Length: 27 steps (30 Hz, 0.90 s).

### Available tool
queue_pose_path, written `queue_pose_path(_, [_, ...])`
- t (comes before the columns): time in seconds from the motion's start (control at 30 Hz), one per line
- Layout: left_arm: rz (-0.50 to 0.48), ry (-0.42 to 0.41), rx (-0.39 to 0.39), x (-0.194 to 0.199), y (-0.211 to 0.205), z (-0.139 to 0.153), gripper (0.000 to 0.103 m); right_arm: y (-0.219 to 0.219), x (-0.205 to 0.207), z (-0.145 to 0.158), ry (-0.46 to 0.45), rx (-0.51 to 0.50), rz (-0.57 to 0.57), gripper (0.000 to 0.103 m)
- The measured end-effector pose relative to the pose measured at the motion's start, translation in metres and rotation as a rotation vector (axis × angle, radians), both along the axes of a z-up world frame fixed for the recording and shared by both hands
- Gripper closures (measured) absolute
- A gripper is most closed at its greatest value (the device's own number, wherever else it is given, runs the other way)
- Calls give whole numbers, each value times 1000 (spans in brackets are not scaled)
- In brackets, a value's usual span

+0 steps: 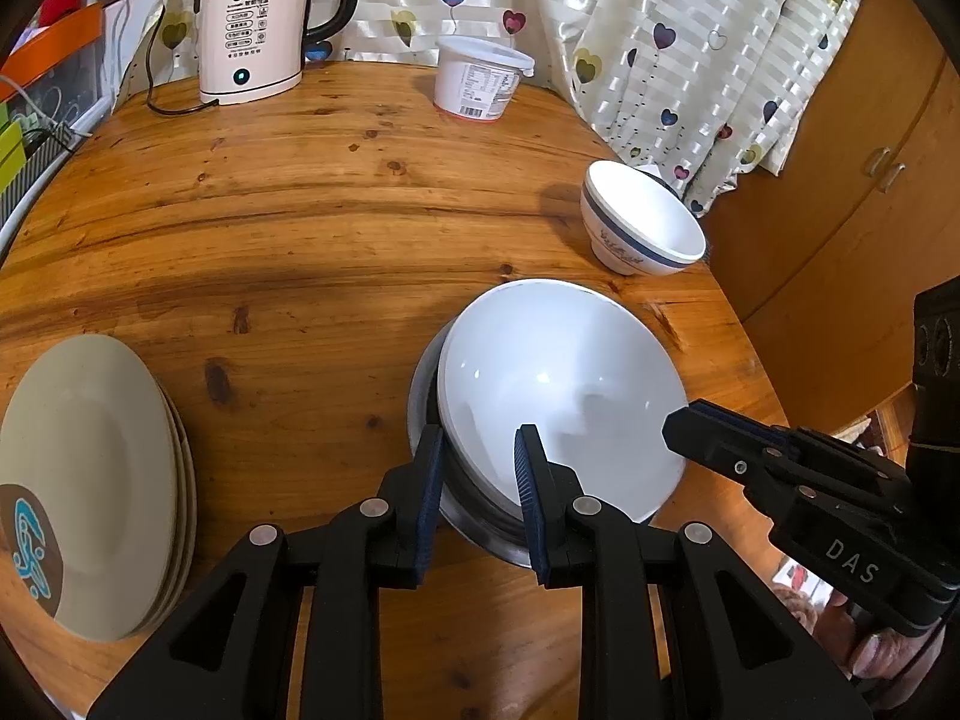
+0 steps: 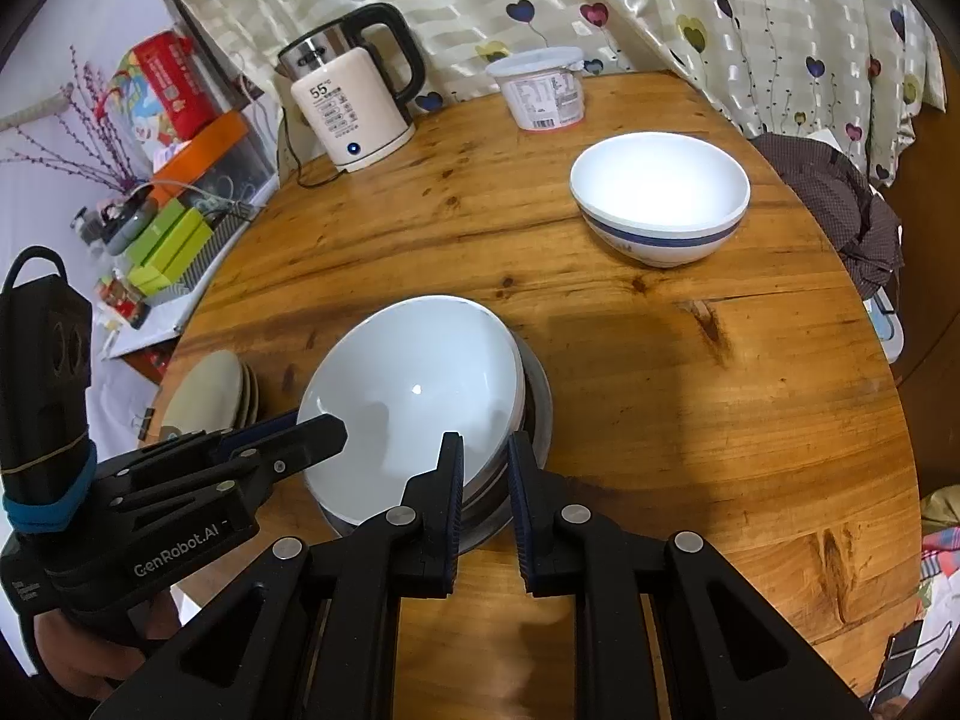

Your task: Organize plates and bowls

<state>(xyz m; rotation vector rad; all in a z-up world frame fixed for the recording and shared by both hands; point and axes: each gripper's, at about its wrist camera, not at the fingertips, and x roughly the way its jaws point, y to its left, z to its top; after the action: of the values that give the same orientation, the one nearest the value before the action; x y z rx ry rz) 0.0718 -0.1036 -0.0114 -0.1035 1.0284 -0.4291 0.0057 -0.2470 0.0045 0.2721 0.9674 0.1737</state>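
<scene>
White ceramic, the plain bowl (image 1: 558, 396) lies nested and tilted in a steel bowl (image 1: 474, 525) at lower centre of my left wrist view. My left gripper (image 1: 480, 480) straddles the near rims of both, jaws part-open, not visibly clamping. My right gripper (image 2: 485, 480) straddles the opposite rim likewise, its gap narrow. Right of centre stands a blue-banded bowl (image 1: 639, 222); at lower left, stacked beige plates (image 1: 90, 480). All rest on the wooden table (image 1: 300, 210), with a kettle (image 1: 252, 24) and a tub (image 1: 477, 78) at the top.
</scene>
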Motion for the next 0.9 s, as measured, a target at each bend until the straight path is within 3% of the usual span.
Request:
queue_pose_path(0.73, [3,-35,-49,-1,10,11,77,-5,2,6,-14,14,5,85])
queue_pose_path(0.9, [-3,-45,-52,-2,10,13,77,-8,1,10,-23,11,5,75])
